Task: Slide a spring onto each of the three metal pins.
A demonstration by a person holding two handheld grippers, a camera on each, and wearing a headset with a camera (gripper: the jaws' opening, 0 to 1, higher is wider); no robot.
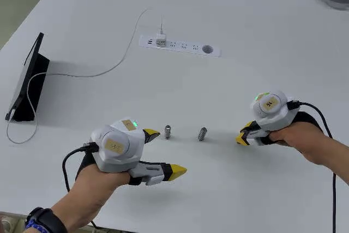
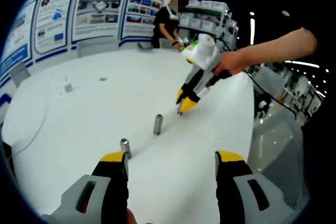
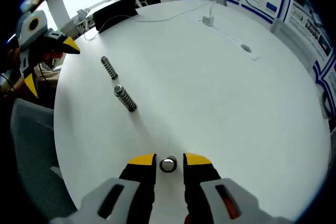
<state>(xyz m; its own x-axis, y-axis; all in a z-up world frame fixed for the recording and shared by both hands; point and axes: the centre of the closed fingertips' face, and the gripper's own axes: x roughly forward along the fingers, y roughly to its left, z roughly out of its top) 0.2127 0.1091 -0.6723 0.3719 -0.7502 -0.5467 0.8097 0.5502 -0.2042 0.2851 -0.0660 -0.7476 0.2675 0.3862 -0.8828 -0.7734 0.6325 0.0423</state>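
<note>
Three metal pins stood on the white table (image 1: 218,4). A sprung pin (image 1: 167,131) stood just off the left gripper (image 1: 165,152), a second sprung pin (image 1: 202,133) beside it, and a third pin (image 3: 168,164) between the jaws of the right gripper (image 3: 169,159). Those jaws were drawn close about it, with slivers of gap visible. The left gripper hung low, rolled sideways, spread wide and empty.
</note>
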